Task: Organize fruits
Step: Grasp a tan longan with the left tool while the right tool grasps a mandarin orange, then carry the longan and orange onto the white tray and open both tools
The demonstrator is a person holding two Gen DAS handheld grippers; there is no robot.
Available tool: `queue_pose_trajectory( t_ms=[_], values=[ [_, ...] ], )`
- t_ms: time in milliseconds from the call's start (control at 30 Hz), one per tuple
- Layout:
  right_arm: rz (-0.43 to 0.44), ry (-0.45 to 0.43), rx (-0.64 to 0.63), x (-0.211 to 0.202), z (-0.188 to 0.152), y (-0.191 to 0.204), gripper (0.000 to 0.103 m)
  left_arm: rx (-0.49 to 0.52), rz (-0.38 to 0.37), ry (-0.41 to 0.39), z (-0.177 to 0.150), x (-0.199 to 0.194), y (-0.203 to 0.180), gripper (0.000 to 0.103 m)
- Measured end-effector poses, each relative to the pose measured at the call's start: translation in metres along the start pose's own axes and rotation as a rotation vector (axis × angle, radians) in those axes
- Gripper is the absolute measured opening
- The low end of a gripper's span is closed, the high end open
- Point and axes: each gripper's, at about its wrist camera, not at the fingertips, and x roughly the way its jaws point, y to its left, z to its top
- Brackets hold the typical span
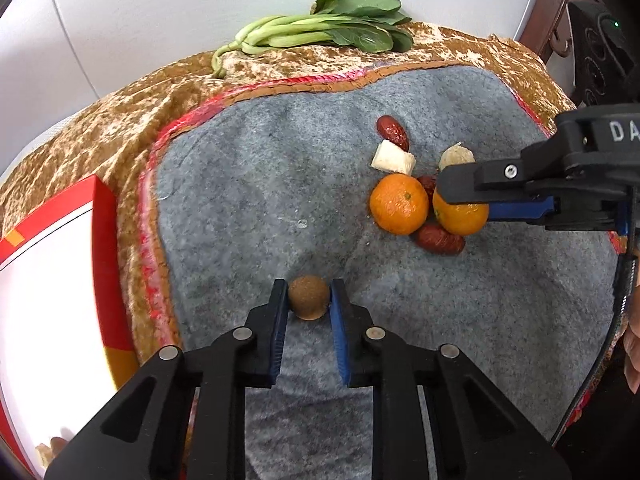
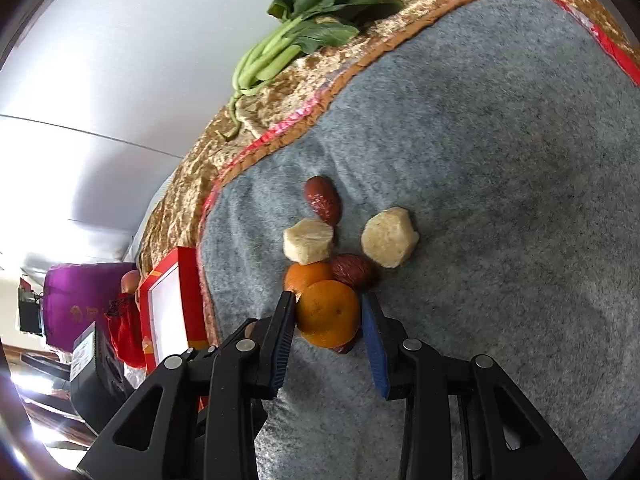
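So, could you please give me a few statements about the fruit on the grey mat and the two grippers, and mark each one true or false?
1. The left gripper is shut on the small brown fruit. True.
2. The right gripper has a red date between its fingers. False: the nearer orange sits between them.
3. The leafy greens lie on the gold patterned cloth, off the grey mat. True.
4. Only one orange is on the mat. False: there are two, the second orange touching the first.
5. The red and white box stands on the grey mat. False: it is beside the mat, on the gold cloth.
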Motion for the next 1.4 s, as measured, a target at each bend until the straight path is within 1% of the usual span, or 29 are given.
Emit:
queue_pose_trajectory(
  t_ms=[233,333,400,467,600,667,767,867,933,1067,1133,1167,1267,1400],
  values=[
    [0.047,0.004,-0.065,0.007,-0.013,0.028,0.034,-0.029,0.009,-0.034,-0.014,-0.024,0.014,0.018],
    [0.079,0.016,-0.112,0.014,-0.021,0.045,0.034,-0.060,0.037,-0.052,-0.019,-0.040,0.026,0.018],
    [0.121,0.020,-0.140,0.019,-0.027,0.057,0.034,-0.088,0.065,-0.066,-0.027,-0.056,0.037,0.018],
    [0.163,0.028,-0.180,0.026,-0.035,0.074,0.034,-0.116,0.117,-0.085,-0.034,-0.071,0.050,0.018],
    [0.216,0.052,-0.272,0.040,-0.053,0.105,0.034,-0.183,0.202,-0.107,-0.046,-0.094,0.082,0.018],
    [0.237,0.070,-0.324,0.048,-0.063,0.118,0.034,-0.212,0.229,-0.096,-0.054,-0.099,0.097,0.019],
    [0.266,0.097,-0.389,0.058,-0.080,0.136,0.034,-0.266,0.263,-0.056,-0.069,-0.098,0.118,0.018],
    [0.282,0.113,-0.453,0.067,-0.097,0.151,0.034,-0.290,0.295,-0.032,-0.080,-0.096,0.127,0.019],
    [0.279,0.125,-0.493,0.073,-0.108,0.158,0.034,-0.292,0.303,-0.023,-0.085,-0.096,0.129,0.019],
    [0.250,0.133,-0.528,0.085,-0.120,0.165,0.034,-0.290,0.314,-0.005,-0.092,-0.095,0.130,0.019],
    [0.240,0.120,-0.543,0.088,-0.124,0.169,0.035,-0.281,0.322,0.006,-0.092,-0.093,0.130,0.019],
    [0.242,0.113,-0.551,0.088,-0.125,0.170,0.037,-0.280,0.327,0.011,-0.092,-0.092,0.129,0.019],
    [0.255,0.108,-0.540,0.088,-0.128,0.174,0.037,-0.275,0.340,0.028,-0.091,-0.089,0.128,0.019],
    [0.269,0.100,-0.537,0.081,-0.126,0.171,0.037,-0.276,0.338,0.025,-0.088,-0.088,0.126,0.019]
  ],
)
